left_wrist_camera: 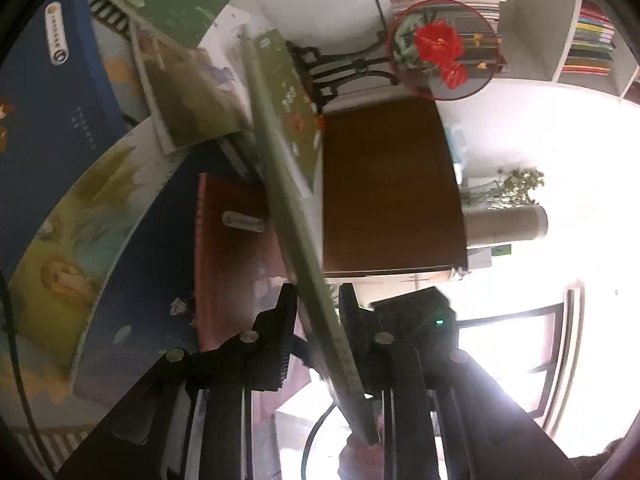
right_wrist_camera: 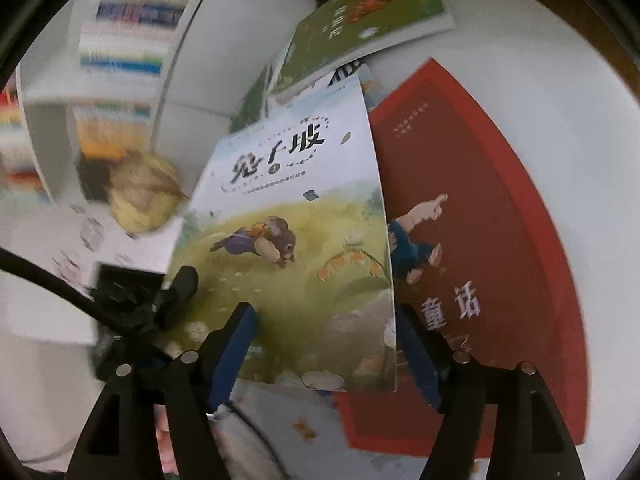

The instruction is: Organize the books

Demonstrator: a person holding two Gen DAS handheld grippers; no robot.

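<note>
Black ribbed pads of our left gripper [left_wrist_camera: 318,334] are clamped on the edge of a thin picture book with a pale spine [left_wrist_camera: 296,216], which we see edge-on in the left wrist view, running up toward eleven o'clock. At nine o'clock of that book lies a red-brown paperback [left_wrist_camera: 236,256], and past it a large blue illustrated book [left_wrist_camera: 120,264]; a brown cardboard box [left_wrist_camera: 392,188] stands at two o'clock.

In the right wrist view the same book shows its cover — a rabbit running over a yellow-green meadow [right_wrist_camera: 288,248]. Our right gripper [right_wrist_camera: 328,352], with blue-padded fingers [right_wrist_camera: 232,352], stands open around its lower edge, neither pad pressing it. At three o'clock lies a red hardcover book [right_wrist_camera: 480,240] — at twelve o'clock a green paperback [right_wrist_camera: 360,16], both on the white tabletop [right_wrist_camera: 540,80].
</note>
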